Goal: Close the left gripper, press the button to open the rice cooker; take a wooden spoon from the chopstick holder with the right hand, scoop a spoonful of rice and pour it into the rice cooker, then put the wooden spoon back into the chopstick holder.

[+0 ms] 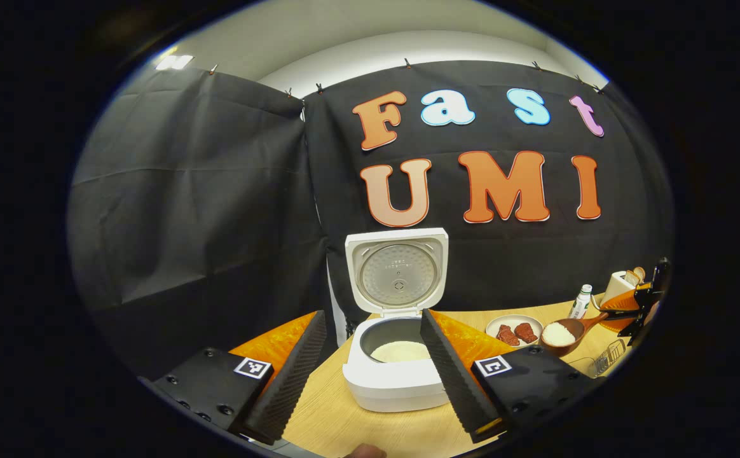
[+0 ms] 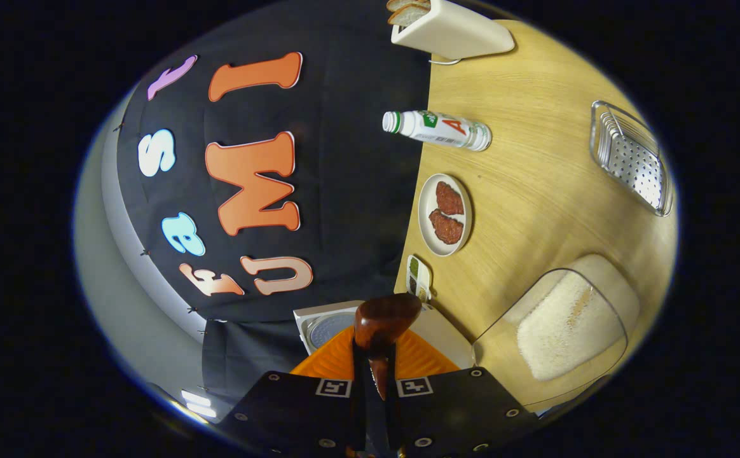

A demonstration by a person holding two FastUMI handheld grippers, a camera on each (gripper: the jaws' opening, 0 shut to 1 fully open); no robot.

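In the left gripper view the left tool (image 1: 370, 369) hangs released, its two fingers spread wide with the rice cooker (image 1: 397, 375) framed between them on the wooden surface (image 1: 344, 420). The lid (image 1: 397, 270) stands upright and open, and a pale layer of rice already lies in the inner pot. Off to the right of the cooker, past a plate of meat (image 1: 513, 329), the wooden spoon (image 1: 567, 332) hovers with a heaped white load in its bowl. Its handle runs up and to the right toward the right tool (image 1: 643, 302) — so the spoon's long axis points roughly at the cooker, bowl end leading.

In the right gripper view, which is rolled on its side, the right tool (image 2: 376, 375) is clenched on the spoon handle, both fingers pressing it, and the back of the spoon bowl (image 2: 386, 318) sits straight ahead. Just beyond it lies the white cooker (image 2: 319, 324), and to the side is the clear container of rice (image 2: 564, 324). A bottle (image 2: 438, 129), a toaster (image 2: 449, 28) and a metal rack (image 2: 634, 156) sit farther off.

My judgement is that the scoop is done and the carry to the pot comes next — the right hand is the nearer one, and the cooker lies ahead along the handle's line.
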